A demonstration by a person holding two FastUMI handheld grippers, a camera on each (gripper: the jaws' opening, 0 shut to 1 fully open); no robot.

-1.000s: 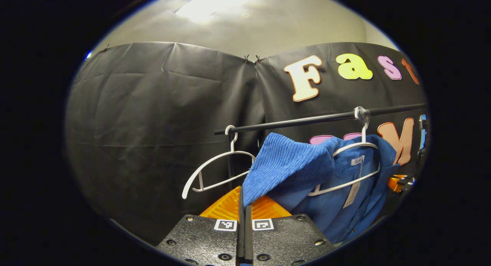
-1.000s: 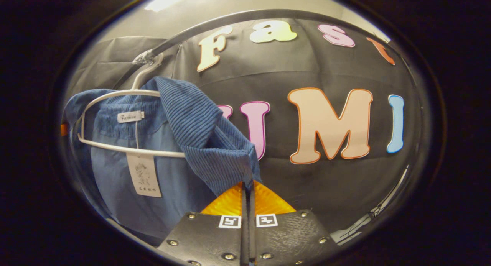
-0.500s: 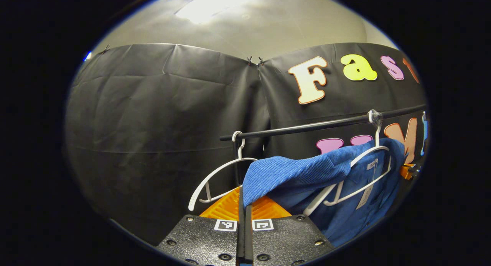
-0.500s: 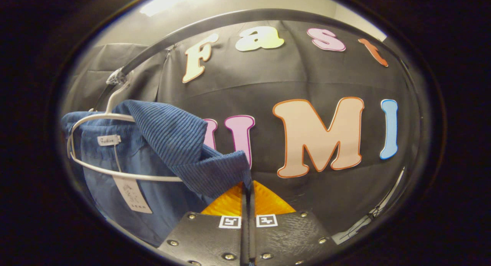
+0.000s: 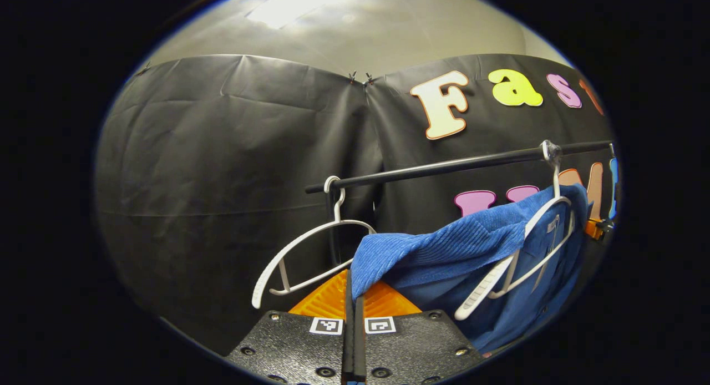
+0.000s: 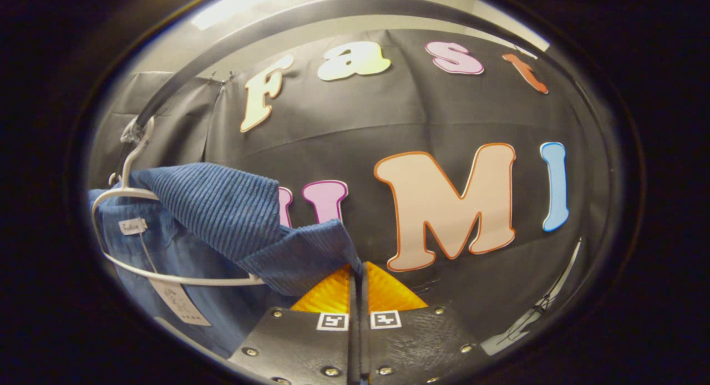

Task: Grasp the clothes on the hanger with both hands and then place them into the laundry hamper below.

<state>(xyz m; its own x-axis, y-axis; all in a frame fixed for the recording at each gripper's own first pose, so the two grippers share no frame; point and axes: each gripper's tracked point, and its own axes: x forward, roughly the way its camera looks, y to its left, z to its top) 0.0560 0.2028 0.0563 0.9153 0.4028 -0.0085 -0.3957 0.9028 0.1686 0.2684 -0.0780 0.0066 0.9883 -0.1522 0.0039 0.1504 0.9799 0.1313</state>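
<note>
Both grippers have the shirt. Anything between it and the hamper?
The white hanger on the rail is inside the shirt, so it has to slip free first. An empty hanger hangs beside it. The hamper's position can't be judged.

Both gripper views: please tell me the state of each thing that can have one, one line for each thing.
Left gripper: shut on the blue shirt.
Right gripper: shut on the blue shirt.
Blue shirt: pulled sideways, partly off its hanger.
Shirt's hanger: tilted, hooked on the rail.
Spare hanger: bare, hooked on the rail.
Rail: carrying both hangers.
</note>
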